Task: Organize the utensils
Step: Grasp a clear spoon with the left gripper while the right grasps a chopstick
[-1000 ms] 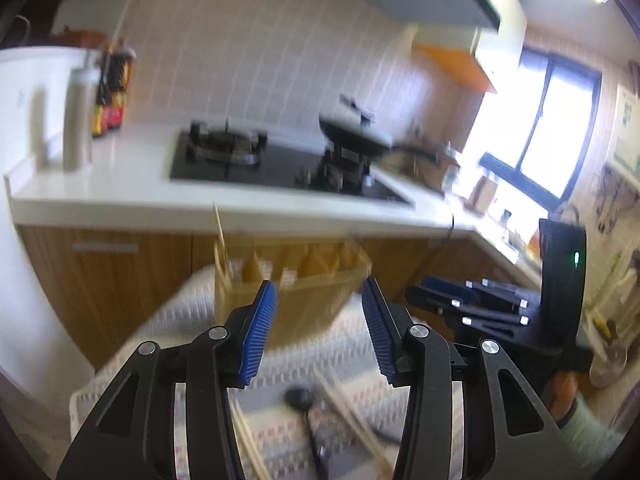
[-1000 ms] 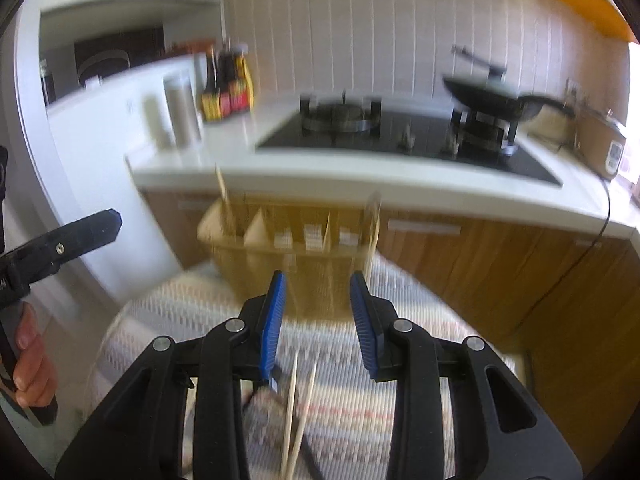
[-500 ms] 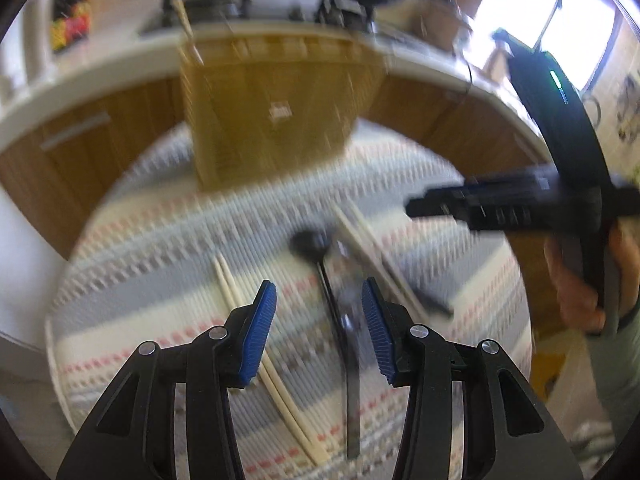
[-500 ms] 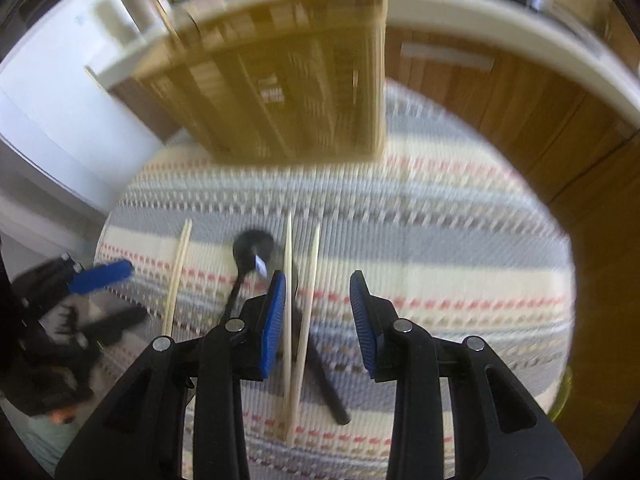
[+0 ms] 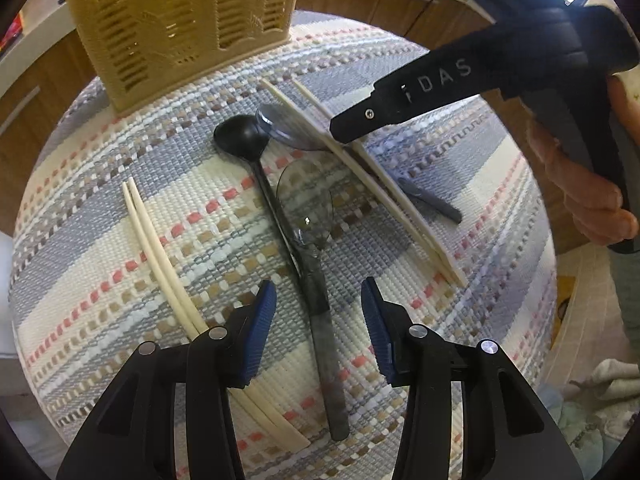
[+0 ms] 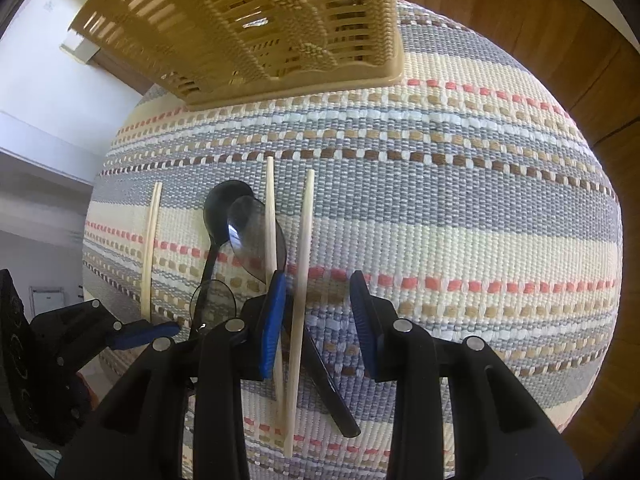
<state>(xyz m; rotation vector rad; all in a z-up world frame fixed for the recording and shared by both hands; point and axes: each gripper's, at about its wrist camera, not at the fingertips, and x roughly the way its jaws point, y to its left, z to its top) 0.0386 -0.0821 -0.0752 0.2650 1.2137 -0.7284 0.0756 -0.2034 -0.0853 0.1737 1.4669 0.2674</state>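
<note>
Both grippers poised over the utensils.
Left gripper (image 5: 316, 320), part open and just narrowing, straddles the translucent grey plastic spoon (image 5: 314, 248) handle running near-far; right gripper (image 6: 318, 312), part open, empty, straddles one pale wooden chopstick (image 6: 300, 280).

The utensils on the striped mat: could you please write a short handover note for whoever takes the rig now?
Left tongs: open, nothing gripped, straddling the translucent spoon handle.
Right tongs: open, nothing gripped, one of the chopstick pair between them.
Also on the mat: black spoon, another translucent spoon, second chopstick pair.
Yellow basket: at the mat's far edge.
Done: nothing visibly.
Left: every utensil.
</note>
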